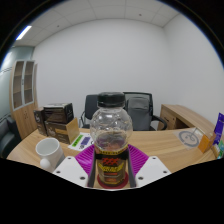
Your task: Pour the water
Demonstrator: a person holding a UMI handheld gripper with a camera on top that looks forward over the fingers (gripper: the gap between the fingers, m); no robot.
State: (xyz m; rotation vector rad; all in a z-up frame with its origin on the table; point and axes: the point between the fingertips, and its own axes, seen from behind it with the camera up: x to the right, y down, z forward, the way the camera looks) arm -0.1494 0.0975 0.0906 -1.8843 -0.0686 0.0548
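Holding bottle (110,140) pinched between gripper (111,175) fingers, cap on. We note white cup (47,150) at 9 o'clock. Risks we judge: slip in tilt, spill past cup.

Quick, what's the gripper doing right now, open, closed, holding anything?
Gripper: closed on the bottle, both pads pressing its sides.

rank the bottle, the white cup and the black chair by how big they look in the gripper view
1. bottle, held in the claw, largest, though nearness to the camera inflates it.
2. black chair, partly hidden behind the bottle.
3. white cup, smallest.
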